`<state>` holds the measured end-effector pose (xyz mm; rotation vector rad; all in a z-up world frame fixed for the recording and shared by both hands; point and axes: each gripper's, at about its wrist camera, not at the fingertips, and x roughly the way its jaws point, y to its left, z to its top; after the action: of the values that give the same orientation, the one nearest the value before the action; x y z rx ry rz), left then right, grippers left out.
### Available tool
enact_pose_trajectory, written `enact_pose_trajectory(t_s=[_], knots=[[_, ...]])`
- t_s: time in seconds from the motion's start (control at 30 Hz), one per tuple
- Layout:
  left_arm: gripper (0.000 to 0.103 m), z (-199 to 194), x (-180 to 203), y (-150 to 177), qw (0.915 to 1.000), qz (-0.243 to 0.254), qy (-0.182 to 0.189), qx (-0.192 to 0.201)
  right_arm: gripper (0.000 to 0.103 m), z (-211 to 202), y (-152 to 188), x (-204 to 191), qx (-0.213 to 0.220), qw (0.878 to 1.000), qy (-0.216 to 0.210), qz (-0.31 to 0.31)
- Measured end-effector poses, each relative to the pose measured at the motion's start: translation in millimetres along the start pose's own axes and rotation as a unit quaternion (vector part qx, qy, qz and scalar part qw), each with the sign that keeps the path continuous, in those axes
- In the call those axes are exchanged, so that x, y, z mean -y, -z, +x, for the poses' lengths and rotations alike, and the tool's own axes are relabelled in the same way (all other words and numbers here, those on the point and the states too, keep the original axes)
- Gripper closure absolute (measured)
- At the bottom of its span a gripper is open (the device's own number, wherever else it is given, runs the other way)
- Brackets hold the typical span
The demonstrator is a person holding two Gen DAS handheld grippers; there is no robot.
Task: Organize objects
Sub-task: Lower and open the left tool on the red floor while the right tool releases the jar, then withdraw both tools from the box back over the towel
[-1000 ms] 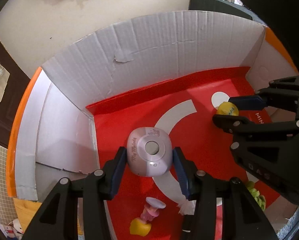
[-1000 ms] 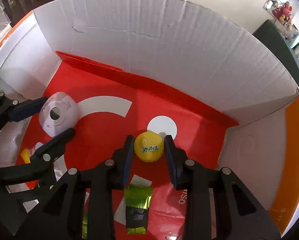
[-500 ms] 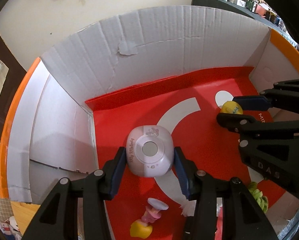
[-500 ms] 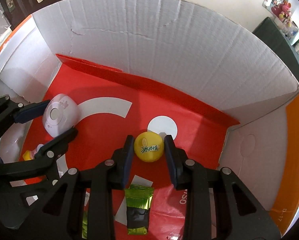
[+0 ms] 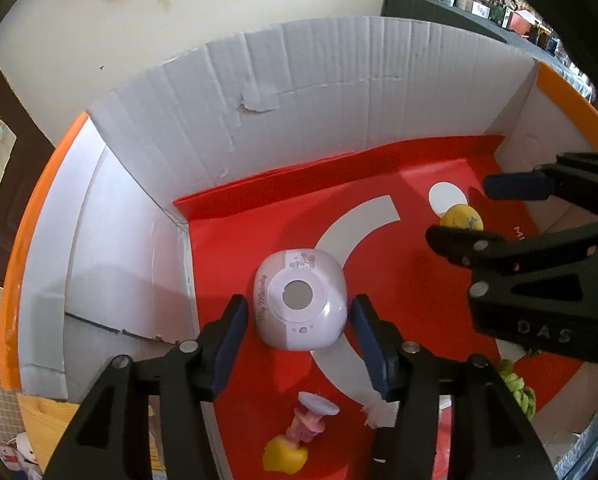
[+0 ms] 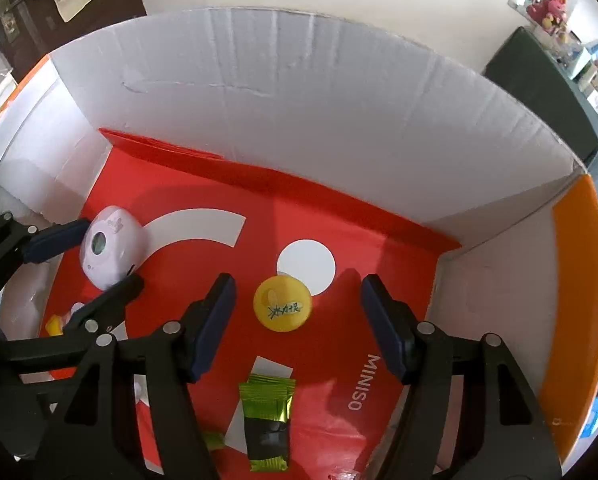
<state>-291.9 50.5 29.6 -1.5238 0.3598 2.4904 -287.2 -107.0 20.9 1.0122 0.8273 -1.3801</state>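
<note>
A white cardboard box [image 5: 307, 80] with a red floor holds the objects. A pale pink rounded "My Melody" gadget [image 5: 301, 304] lies on the red floor between the open jaws of my left gripper [image 5: 299, 320], with small gaps on both sides. It also shows in the right wrist view [image 6: 109, 254]. A yellow ball [image 6: 283, 304] with writing rests on the floor between the wide-open jaws of my right gripper [image 6: 297, 304], untouched. The ball also shows in the left wrist view [image 5: 461, 218], beside the right gripper [image 5: 471, 212].
A green and black foil packet [image 6: 267, 424] lies on the floor near the right gripper's base. A small pink and yellow figure [image 5: 299, 436] and a green toy [image 5: 519, 390] lie near the front. The box walls [image 6: 299, 120] rise on three sides.
My right gripper has opened wide and let go of the yellow ball, which now rests on the floor. My left gripper has opened slightly off the pink gadget. Both have drawn back a little.
</note>
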Motion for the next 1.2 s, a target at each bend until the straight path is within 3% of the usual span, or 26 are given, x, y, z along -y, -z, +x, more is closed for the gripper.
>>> enact_pose_trajectory(t_s=[0.33, 0.73, 0.8, 0.97, 1.2], knots=[[0.042, -9, 4, 1, 0.9999, -0.004, 0.007, 0.014, 0.039, -13, 15, 1, 0.004, 1.000, 0.008, -0.003], [0.041, -43, 14, 8, 0.9987, -0.020, 0.011, 0.045, 0.039, -57, 43, -1, 0.049, 0.998, 0.041, 0.003], [0.034, -51, 17, 11, 0.9984, -0.019, 0.009, 0.053, 0.039, -63, 48, -3, 0.054, 0.998, 0.043, 0.004], [0.033, -75, 26, 23, 0.9971, -0.021, 0.019, 0.071, 0.036, -43, 23, -39, 0.066, 0.997, 0.044, 0.008], [0.025, -112, 2, 46, 0.9932, -0.027, 0.022, 0.111, 0.025, -61, 15, -54, 0.097, 0.994, 0.054, 0.007]])
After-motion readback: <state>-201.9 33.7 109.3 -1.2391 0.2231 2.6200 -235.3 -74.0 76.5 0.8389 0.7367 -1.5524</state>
